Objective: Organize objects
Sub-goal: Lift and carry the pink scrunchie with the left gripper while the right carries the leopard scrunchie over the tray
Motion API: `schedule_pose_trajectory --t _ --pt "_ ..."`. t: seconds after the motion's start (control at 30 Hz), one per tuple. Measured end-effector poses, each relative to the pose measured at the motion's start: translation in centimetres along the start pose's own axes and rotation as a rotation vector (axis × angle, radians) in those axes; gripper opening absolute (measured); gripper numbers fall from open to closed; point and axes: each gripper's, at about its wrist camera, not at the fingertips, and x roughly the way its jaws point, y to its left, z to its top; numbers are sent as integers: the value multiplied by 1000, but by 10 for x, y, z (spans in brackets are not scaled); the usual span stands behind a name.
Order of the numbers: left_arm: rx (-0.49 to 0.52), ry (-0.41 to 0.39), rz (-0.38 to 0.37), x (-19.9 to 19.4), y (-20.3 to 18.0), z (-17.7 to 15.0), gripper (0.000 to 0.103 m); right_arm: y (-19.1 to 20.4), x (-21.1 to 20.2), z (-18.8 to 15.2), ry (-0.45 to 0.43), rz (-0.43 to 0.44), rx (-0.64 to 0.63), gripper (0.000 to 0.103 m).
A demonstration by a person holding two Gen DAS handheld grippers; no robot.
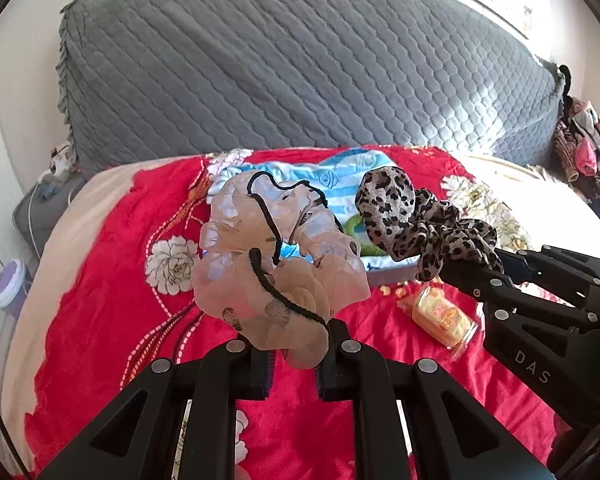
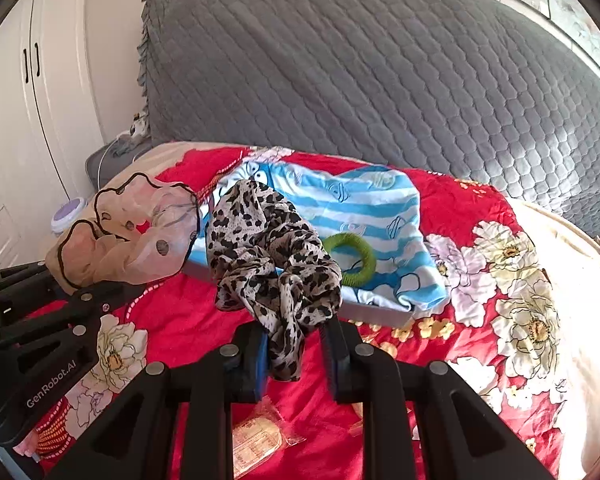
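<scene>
My left gripper [image 1: 293, 354] is shut on a sheer peach scrunchie with black trim [image 1: 276, 260], held up above the red floral bedspread [image 1: 120, 300]. In the right wrist view that scrunchie [image 2: 128, 236] hangs at the left on the left gripper [image 2: 80, 292]. My right gripper [image 2: 296, 354] is shut on a leopard-print scrunchie [image 2: 268, 256]; the left wrist view shows it [image 1: 412, 220] at the right on the right gripper [image 1: 464, 276]. Behind both lies a shallow grey tray [image 2: 376, 314] lined with blue striped cloth [image 2: 364, 204], and a green ring [image 2: 350, 258] rests in it.
A wrapped yellow snack [image 1: 440, 316] lies on the bedspread below the grippers, also seen as the snack [image 2: 256, 436]. A grey quilted headboard cover [image 1: 300, 72] rises behind. White wardrobe doors [image 2: 32, 100] stand at the left, clutter [image 1: 584, 152] at the far right.
</scene>
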Motion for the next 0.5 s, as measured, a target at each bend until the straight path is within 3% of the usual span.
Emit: schedule_pose_trajectory --t 0.5 --pt "-24 -28 1 -9 -5 19 15 -6 -18 13 -71 -6 23 22"
